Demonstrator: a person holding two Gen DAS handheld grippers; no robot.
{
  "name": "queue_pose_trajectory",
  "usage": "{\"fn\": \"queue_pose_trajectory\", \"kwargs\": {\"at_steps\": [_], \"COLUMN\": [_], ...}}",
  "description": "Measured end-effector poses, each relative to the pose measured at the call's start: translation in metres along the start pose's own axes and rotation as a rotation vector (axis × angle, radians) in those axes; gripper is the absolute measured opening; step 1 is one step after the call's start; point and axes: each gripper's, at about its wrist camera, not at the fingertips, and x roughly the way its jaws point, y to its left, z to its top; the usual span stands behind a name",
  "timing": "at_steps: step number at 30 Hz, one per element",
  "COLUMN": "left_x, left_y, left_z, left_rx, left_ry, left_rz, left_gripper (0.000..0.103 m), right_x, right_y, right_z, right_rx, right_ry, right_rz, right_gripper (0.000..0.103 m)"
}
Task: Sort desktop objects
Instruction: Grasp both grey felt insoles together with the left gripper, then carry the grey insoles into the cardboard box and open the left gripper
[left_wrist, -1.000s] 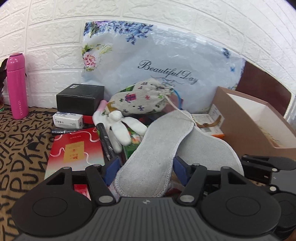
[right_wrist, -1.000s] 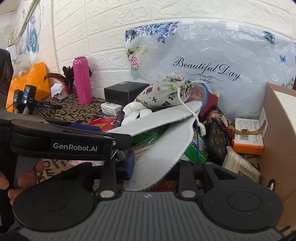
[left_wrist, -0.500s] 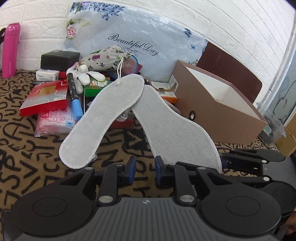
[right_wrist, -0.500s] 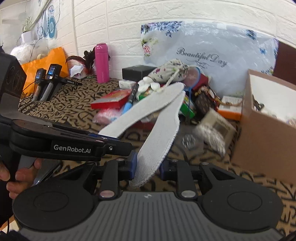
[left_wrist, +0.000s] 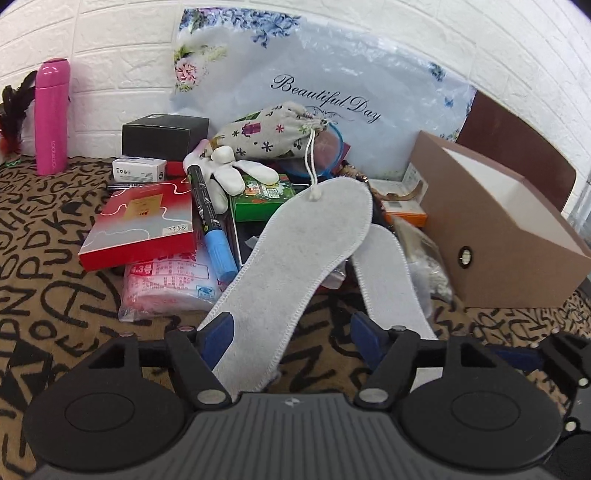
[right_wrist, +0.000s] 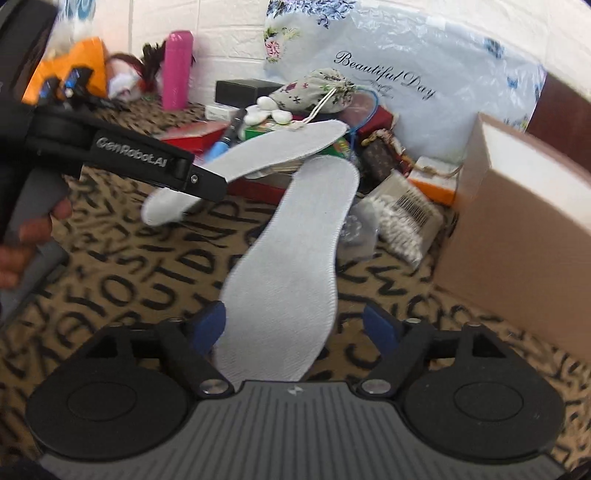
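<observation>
Two grey felt insoles lie side by side on the letter-print cloth. One insole has its heel between the wide-apart blue pads of my left gripper, which is open around it. Its toe rests on the clutter pile. The other insole has its heel between the open blue pads of my right gripper. This second insole shows at the right in the left wrist view. The left gripper appears in the right wrist view over the first insole.
A clutter pile sits behind the insoles: a red box, blue-capped marker, green box, floral drawstring pouch, black box and a pink bottle. A brown cardboard box stands open at right.
Both grippers have opened their jaws, so neither insole is clamped any longer. Both have moved in closer to the pile.
</observation>
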Motion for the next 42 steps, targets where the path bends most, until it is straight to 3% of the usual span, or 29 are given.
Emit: {"fn": "queue_pose_trajectory", "kwargs": {"at_steps": [6,14,17,18,25,32,34,35,39,42], "left_x": [0.018,0.041,0.042,0.043,0.031,-0.008,-0.018,-0.023,-0.033,-0.033], "left_y": [0.003,0.002,-0.002,-0.001,-0.007,-0.022,-0.028,-0.031,-0.043,-0.054], "left_z": [0.011,0.015,0.014,0.013,0.008,0.004,0.005,0.005,0.008,0.004], "left_rx": [0.044,0.108,0.132,0.138,0.120,0.091,0.086,0.078,0.075,0.122], "left_ry": [-0.013,0.030,0.043,0.050,0.069,0.021,0.011,0.013,-0.003,0.002], "left_rz": [0.030,0.019,0.016,0.016,-0.012,-0.064,-0.096,-0.110,-0.120,-0.081], "left_gripper": [0.079,0.080,0.063,0.062,0.060,0.059,0.036,0.032,0.032,0.032], "right_x": [0.018,0.053,0.062,0.063,0.054,0.019,0.006,0.000,-0.024,-0.036], "right_y": [-0.003,0.005,0.001,-0.001,-0.013,-0.021,-0.023,-0.024,-0.031,-0.035], "right_z": [0.017,0.033,0.034,0.034,0.030,0.022,0.020,0.019,0.017,0.015], "right_rx": [0.022,0.027,0.055,0.070,0.130,0.146,0.155,0.160,0.181,0.192], "right_ry": [-0.013,0.011,0.017,0.019,0.012,-0.030,-0.048,-0.059,-0.107,-0.129], "right_rz": [0.025,0.023,0.023,0.032,0.083,0.085,0.088,0.091,0.085,0.075], "right_gripper": [0.082,0.082,0.078,0.066,0.063,0.062,0.062,0.062,0.062,0.062]}}
